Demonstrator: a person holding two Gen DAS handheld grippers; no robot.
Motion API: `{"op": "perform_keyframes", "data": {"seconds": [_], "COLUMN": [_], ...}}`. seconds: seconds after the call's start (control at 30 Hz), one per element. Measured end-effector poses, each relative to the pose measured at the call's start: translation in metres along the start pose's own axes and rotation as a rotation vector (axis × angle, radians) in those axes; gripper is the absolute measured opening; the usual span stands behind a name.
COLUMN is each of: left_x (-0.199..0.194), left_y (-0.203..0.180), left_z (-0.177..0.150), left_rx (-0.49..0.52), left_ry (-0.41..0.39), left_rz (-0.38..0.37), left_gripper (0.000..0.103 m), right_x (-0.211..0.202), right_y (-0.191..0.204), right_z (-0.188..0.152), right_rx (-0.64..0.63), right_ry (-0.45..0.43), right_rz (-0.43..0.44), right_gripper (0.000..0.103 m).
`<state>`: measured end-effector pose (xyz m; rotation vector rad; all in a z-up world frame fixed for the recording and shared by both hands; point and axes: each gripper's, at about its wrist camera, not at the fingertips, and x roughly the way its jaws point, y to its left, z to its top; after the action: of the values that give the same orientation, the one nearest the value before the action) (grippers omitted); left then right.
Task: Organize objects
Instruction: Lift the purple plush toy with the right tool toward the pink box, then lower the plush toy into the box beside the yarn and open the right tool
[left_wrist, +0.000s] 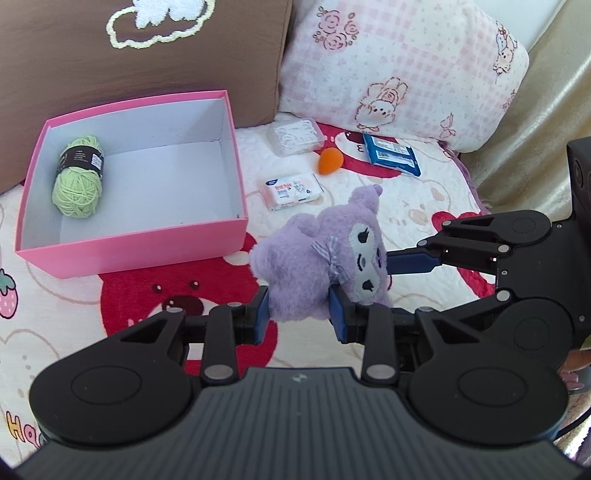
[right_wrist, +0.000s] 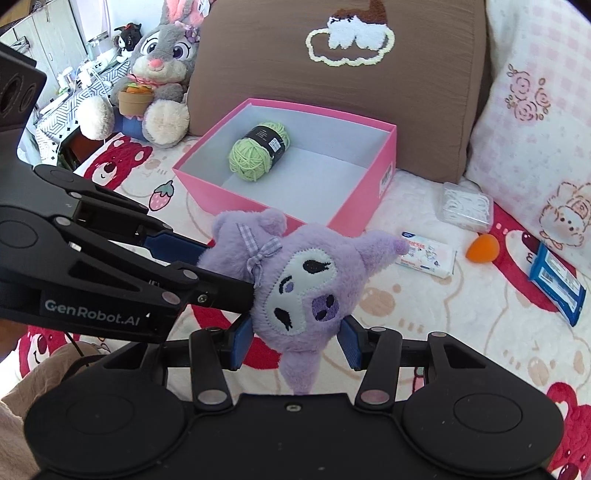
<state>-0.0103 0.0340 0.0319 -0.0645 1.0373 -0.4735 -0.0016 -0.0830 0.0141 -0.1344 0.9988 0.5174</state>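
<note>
Spreading across the lower half of both views, a quilt (left_wrist: 424, 206) printed with red bears and strawberries is serving as the work surface. A brown cushion (left_wrist: 147, 66) with a fluffy cloud patch is leaning at the upper left of the left wrist view, and a pink checked pillow (left_wrist: 399, 66) is leaning at its upper right.

The left gripper (left_wrist: 299, 314) is pinching the body of the purple plush (left_wrist: 317, 266) at centre frame, its blue pads pressing into the fur. The right gripper (right_wrist: 295, 339) is clamping the plush's head from both sides in the lower centre of the right wrist view. The plush is hanging between them, clear of the quilt.

A pink box (left_wrist: 133, 251) is sitting left of the plush in the left wrist view, holding a green yarn ball (left_wrist: 77, 181) in its far left corner. Beyond the plush, a tissue pack (left_wrist: 291, 190), an orange sponge (left_wrist: 330, 160), a clear case (left_wrist: 295, 136) and a blue packet (left_wrist: 391, 153) are lying on the quilt.

At the upper left of the right wrist view, a grey rabbit toy (right_wrist: 162, 74) is sitting beside the cushion, with cluttered shelving behind it.
</note>
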Motion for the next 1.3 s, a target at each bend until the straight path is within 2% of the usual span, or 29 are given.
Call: {"op": "perform_keyframes", "data": {"seconds": [0.63,0.77,0.9,1.1,1.3], "left_x": [-0.011,-0.013,-0.012,0.002,0.021], "left_y": [0.054,0.070,0.089,0.117,0.148], "left_z": [0.006,0.017,0.028,0.050,0.080], "left_rx": [-0.059,-0.086,-0.118,-0.148,-0.178], "left_ry": [-0.031,-0.052,-0.073,-0.085,-0.115], "left_rz": [0.051,0.055,0.071,0.106,0.105], "left_gripper": [0.032,0.032,0.032,0.032,0.032], "right_x": [0.032,0.041,0.060,0.088,0.116], "right_y": [0.028,0.027,0.019,0.019,0.008], "right_z": [0.041,0.056,0.068,0.095,0.129], "right_rx": [-0.063,-0.067,-0.011,-0.034,-0.039], "right_ry": [0.001,-0.024,-0.061,-0.094,-0.110], "right_rz": [0.032,0.048,0.099,0.091,0.067], "right_gripper": [0.054,0.054,0.054,0.053,0.053]}}
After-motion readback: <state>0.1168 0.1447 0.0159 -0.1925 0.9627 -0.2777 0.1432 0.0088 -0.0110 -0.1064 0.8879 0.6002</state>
